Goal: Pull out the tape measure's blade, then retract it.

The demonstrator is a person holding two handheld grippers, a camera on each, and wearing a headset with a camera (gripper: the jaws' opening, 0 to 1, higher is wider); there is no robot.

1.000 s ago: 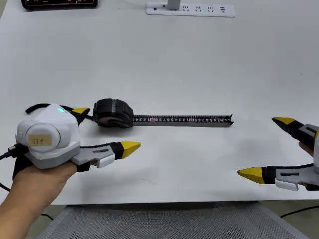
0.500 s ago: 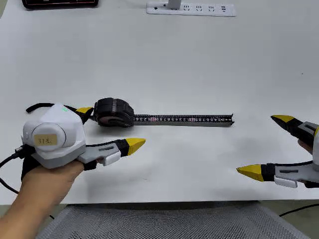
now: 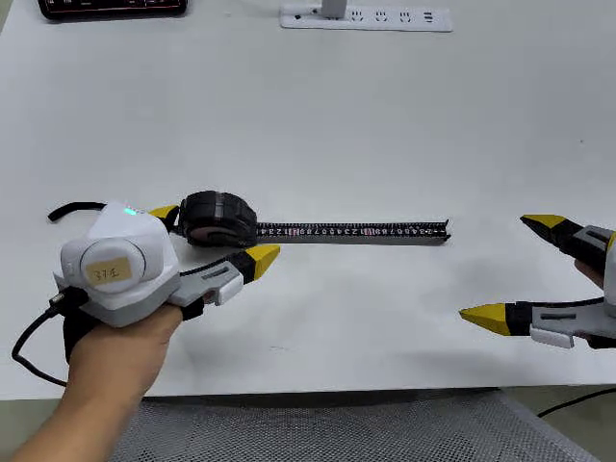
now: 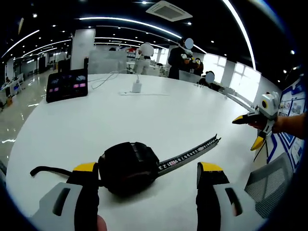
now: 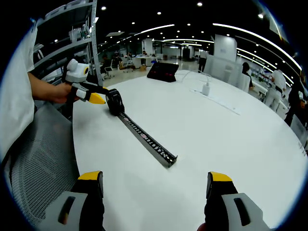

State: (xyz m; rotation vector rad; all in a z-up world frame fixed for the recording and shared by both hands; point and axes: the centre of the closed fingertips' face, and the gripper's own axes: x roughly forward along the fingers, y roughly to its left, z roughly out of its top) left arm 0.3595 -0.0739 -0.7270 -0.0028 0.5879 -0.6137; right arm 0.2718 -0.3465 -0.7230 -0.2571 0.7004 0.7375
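Observation:
A black tape measure [image 3: 219, 218] lies on the white table [image 3: 318, 115], its blade [image 3: 351, 231] pulled out to the right and resting flat. My left gripper [image 3: 212, 236] is open, its yellow-tipped fingers on either side of the case without touching it; in the left gripper view the case [image 4: 129, 166] sits between the jaws of my left gripper [image 4: 149, 168]. My right gripper [image 3: 510, 271] is open at the table's right front, well clear of the blade's end hook [image 3: 446, 229]. In the right gripper view the blade [image 5: 144, 138] runs away from the empty right gripper [image 5: 155, 179].
A white power strip [image 3: 366, 16] lies at the table's far edge and a dark tablet [image 3: 111, 7] at the far left. A black strap [image 3: 72, 208] trails left of the case. A mesh chair [image 3: 318, 428] stands below the near edge. People stand in the background.
My left gripper has moved forward and right, bringing its jaws around the tape measure's case. The right gripper has drifted slightly. The tape measure and blade have stayed put.

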